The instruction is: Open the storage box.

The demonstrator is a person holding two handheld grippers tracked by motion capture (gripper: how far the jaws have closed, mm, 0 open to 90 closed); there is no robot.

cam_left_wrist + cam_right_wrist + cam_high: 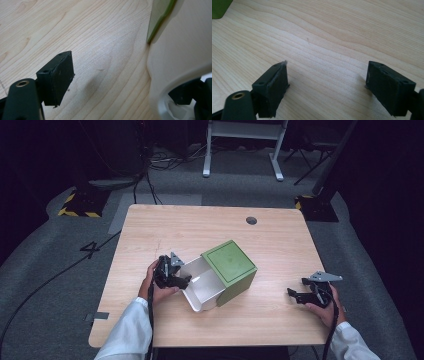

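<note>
Beside the green box (232, 270), its white drawer (200, 287) wall was straddled by the spread left gripper (181, 281); right gripper (296, 295) was held released, well apart.

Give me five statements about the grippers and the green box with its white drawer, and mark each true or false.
1. The white drawer is pulled partly out of the green box. True.
2. The left gripper is at the drawer's wall, with one jaw outside it and one inside. True.
3. The right gripper is shut on the green box. False: it is open over bare table, apart from the box.
4. The green box stands on the floor. False: it stands on the wooden table.
5. The drawer points toward the far edge of the table. False: it opens toward the person's left hand, at the near side.
</note>
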